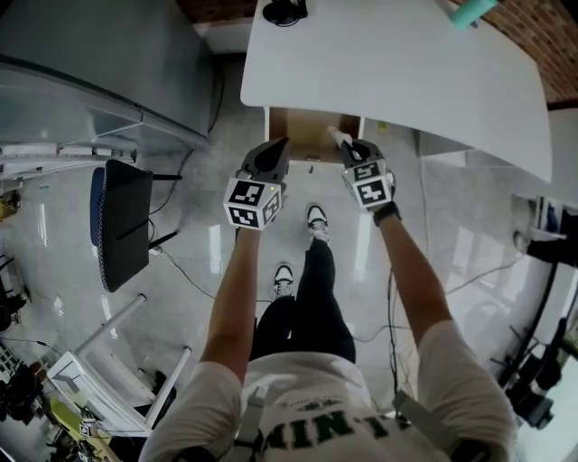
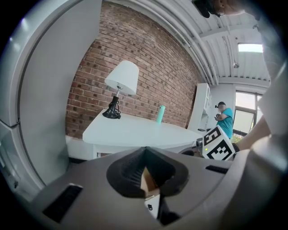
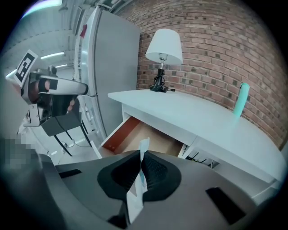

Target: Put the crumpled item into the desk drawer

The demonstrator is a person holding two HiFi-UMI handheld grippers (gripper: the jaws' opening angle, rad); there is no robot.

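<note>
White desk (image 1: 397,63), brown drawer (image 3: 150,137), red brick wall (image 3: 216,40), teal bottle (image 3: 243,99)

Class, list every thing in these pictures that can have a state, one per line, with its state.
desk drawer: pulled open.
right gripper: shut on the crumpled item.
crumpled item: pinched between the jaws, not yet in the drawer.
left gripper: jaws together, nothing clearly held.
lamp: upright, apparently unlit.
bottle: standing upright.

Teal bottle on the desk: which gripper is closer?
Right. The right gripper, pinching the crumpled paper, hovers at the right side of the open drawer, toward the teal bottle; the left gripper is at the drawer's left side, farther away.
</note>
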